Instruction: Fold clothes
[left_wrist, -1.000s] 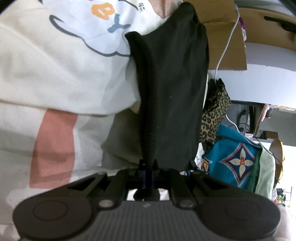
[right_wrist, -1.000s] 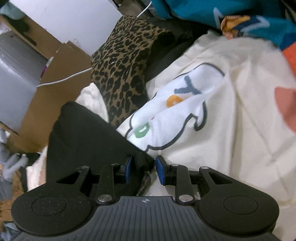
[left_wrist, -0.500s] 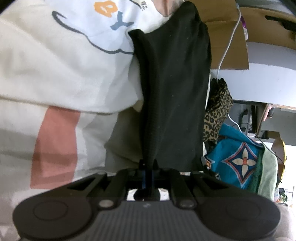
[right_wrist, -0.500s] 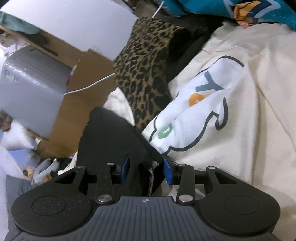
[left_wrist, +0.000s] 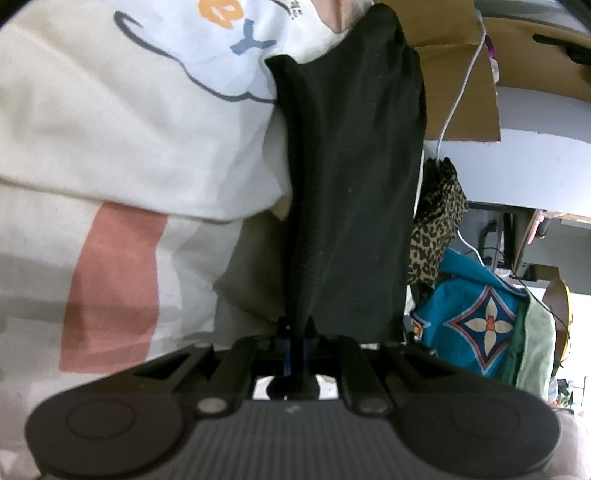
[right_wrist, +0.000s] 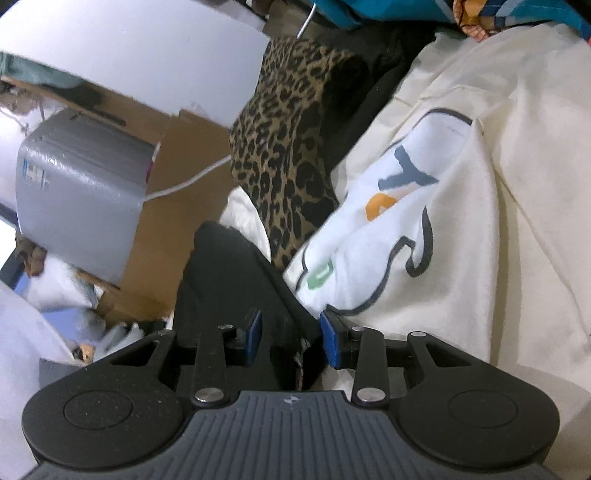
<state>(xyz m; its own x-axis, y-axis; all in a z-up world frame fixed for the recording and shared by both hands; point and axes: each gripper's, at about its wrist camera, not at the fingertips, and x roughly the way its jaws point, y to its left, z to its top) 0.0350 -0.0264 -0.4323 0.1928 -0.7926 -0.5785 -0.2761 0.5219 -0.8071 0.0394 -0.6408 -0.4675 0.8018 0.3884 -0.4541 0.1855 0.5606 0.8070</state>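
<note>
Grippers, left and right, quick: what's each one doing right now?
Left gripper: shut on the black garment.
Right gripper: jaws closing, black garment between them, not yet pinched.

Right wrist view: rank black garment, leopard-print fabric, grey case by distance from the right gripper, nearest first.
1. black garment: between the closing jaws of the right gripper, not yet pinched.
2. leopard-print fabric: beyond it, centre of view, beside the cream printed sheet.
3. grey case: farthest, far left, behind the cardboard box.

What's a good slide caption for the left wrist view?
Left gripper pinches the black garment beside a cream printed sheet.
</note>
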